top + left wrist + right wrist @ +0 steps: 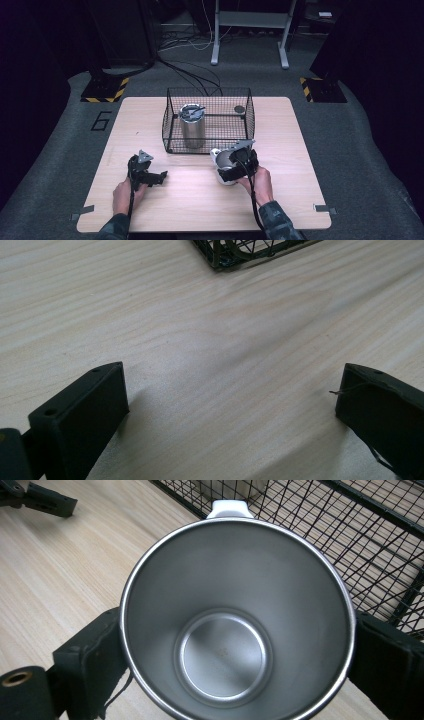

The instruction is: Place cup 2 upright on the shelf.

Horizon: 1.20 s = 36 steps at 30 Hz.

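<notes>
A steel mug [223, 159] with a white handle [229, 508] is near the front right corner of the black wire basket [207, 120]. My right gripper [231, 170] is shut on the mug [235, 620], one jaw pressing each side of its wall. The mug is empty and its mouth faces the camera. I cannot tell whether it rests on the table. My left gripper [161, 177] lies low over the wooden table [190, 200] at the front left, open, with bare wood between its jaws [232, 400]. Inside the basket stands a tall steel canister [192, 125] with a lid.
A small dark disc [239, 109] lies in the basket's back right corner. The basket's near corner [225, 255] is ahead of the left gripper. A hand holds each gripper from the table's near edge. Cables and stand legs cross the floor behind.
</notes>
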Each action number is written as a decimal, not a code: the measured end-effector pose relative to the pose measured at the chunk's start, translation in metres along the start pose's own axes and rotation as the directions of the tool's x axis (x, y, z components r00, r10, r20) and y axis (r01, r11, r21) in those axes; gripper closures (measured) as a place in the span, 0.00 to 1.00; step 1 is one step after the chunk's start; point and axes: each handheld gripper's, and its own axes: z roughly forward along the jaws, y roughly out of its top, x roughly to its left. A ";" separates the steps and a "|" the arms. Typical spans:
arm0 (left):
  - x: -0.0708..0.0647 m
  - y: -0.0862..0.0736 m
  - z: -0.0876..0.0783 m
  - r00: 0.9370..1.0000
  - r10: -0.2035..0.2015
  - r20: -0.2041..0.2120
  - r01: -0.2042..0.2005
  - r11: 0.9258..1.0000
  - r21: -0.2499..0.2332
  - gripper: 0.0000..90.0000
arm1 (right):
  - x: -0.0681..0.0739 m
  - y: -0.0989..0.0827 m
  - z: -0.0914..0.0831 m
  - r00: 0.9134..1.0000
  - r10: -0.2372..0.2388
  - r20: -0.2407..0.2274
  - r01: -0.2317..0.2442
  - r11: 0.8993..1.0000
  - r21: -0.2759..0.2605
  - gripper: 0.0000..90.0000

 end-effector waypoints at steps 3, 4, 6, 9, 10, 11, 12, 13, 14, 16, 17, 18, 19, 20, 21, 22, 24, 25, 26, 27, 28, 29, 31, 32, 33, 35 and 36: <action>0.000 0.000 0.000 1.000 0.000 0.000 0.000 1.000 -0.001 0.00 | 0.000 0.001 -0.004 1.000 -0.001 -0.002 0.001 1.000 -0.003 0.07; 0.000 0.000 0.000 1.000 0.003 0.001 -0.003 1.000 0.000 0.00 | 0.000 0.001 -0.005 1.000 0.005 0.002 -0.005 1.000 -0.007 0.07; 0.000 0.000 0.000 1.000 0.001 0.000 -0.001 1.000 0.000 0.00 | 0.000 0.001 -0.008 1.000 0.002 -0.001 -0.002 1.000 -0.005 0.07; 0.000 0.000 0.000 1.000 0.004 0.002 -0.004 1.000 0.001 0.00 | 0.000 0.002 -0.012 1.000 0.004 -0.007 -0.004 1.000 -0.004 0.07; 0.000 0.000 0.000 1.000 0.004 0.001 -0.004 1.000 0.000 0.00 | 0.000 0.002 -0.014 1.000 -0.003 -0.007 0.003 1.000 -0.009 0.07; 0.000 0.000 0.000 1.000 0.004 0.001 -0.004 1.000 0.001 0.00 | 0.000 0.002 -0.016 1.000 0.001 -0.002 -0.001 1.000 -0.015 0.07; 0.000 0.000 0.000 1.000 -0.003 0.002 0.003 1.000 -0.001 0.00 | -0.001 0.003 -0.018 1.000 -0.002 0.001 0.002 1.000 -0.025 0.07; 0.000 0.000 0.000 1.000 -0.003 0.001 0.003 1.000 -0.001 0.00 | -0.002 0.003 -0.020 1.000 0.001 0.001 -0.001 1.000 -0.031 0.07; 0.000 0.000 0.000 1.000 0.001 0.000 -0.001 1.000 0.000 0.00 | -0.003 0.004 -0.021 1.000 0.005 -0.002 -0.005 0.999 -0.034 0.07; 0.000 0.000 0.000 1.000 -0.001 0.000 0.001 1.000 0.000 0.00 | -0.004 0.004 -0.025 1.000 0.006 -0.005 -0.006 0.999 -0.044 0.07; 0.000 0.000 0.000 1.000 -0.003 0.002 0.003 1.000 -0.001 0.00 | -0.004 0.005 -0.026 1.000 0.008 -0.001 -0.008 0.999 -0.044 0.07; 0.000 0.000 0.000 1.000 -0.001 0.002 0.001 1.000 0.000 0.00 | -0.003 0.006 -0.028 1.000 0.008 0.007 -0.007 0.999 -0.046 0.07; 0.000 0.000 0.000 1.000 -0.004 0.000 0.004 1.000 -0.001 0.00 | -0.004 0.006 -0.030 1.000 0.002 0.004 -0.002 0.999 -0.046 0.07; 0.000 0.000 0.000 1.000 -0.002 0.001 0.002 1.000 -0.001 0.00 | -0.004 0.007 -0.032 1.000 0.003 0.005 -0.003 0.999 -0.052 0.07; 0.000 0.000 0.000 1.000 0.000 -0.001 0.000 1.000 0.000 0.00 | -0.004 0.007 -0.033 1.000 0.002 0.003 -0.002 0.998 -0.056 0.07; 0.000 0.000 0.000 1.000 -0.001 -0.001 0.001 1.000 0.000 0.00 | -0.004 0.008 -0.035 1.000 0.001 0.005 -0.001 0.998 -0.057 0.07; 0.000 0.000 0.000 1.000 -0.002 0.000 0.002 1.000 0.000 0.00 | -0.004 0.009 -0.038 1.000 -0.002 0.001 0.002 0.998 -0.056 0.07; 0.000 0.000 0.000 1.000 -0.003 0.001 0.003 1.000 -0.001 0.00 | -0.004 0.010 -0.038 1.000 -0.004 0.002 0.004 0.998 -0.058 0.07; 0.000 0.000 0.001 1.000 0.002 -0.002 -0.002 1.000 -0.004 0.00 | -0.003 0.011 -0.039 1.000 -0.004 0.003 0.004 0.998 -0.057 0.07; 0.000 0.000 0.001 1.000 0.000 -0.002 0.000 1.000 -0.005 0.00 | -0.003 0.012 -0.041 1.000 -0.004 0.003 0.004 0.998 -0.060 0.07; 0.000 0.000 0.000 1.000 0.002 -0.002 -0.002 1.000 -0.001 0.00 | -0.004 0.012 -0.042 1.000 -0.011 0.001 0.011 0.998 -0.062 0.07; 0.000 0.000 0.001 1.000 0.001 -0.001 -0.001 1.000 -0.005 0.00 | -0.003 0.013 -0.043 1.000 -0.006 0.001 0.006 0.998 -0.065 0.07; 0.000 0.000 0.001 1.000 0.002 -0.002 -0.002 1.000 -0.004 0.00 | -0.004 0.015 -0.046 1.000 -0.006 0.000 0.006 0.997 -0.074 0.07; 0.000 0.000 0.001 1.000 0.000 -0.002 0.000 1.000 -0.004 0.00 | -0.005 0.016 -0.048 1.000 -0.005 -0.005 0.004 0.997 -0.074 0.07; 0.001 0.000 0.001 1.000 0.002 -0.002 -0.002 1.000 -0.005 0.00 | -0.005 0.017 -0.050 1.000 -0.005 -0.006 0.005 0.997 -0.078 0.07; 0.000 0.000 0.001 1.000 0.000 -0.002 0.000 1.000 -0.005 0.00 | -0.006 0.019 -0.054 1.000 -0.003 -0.011 0.002 0.996 -0.084 0.07; 0.000 0.000 0.001 1.000 0.000 -0.002 0.000 1.000 -0.004 0.00 | -0.007 0.021 -0.056 1.000 -0.002 -0.011 0.001 0.996 -0.089 0.07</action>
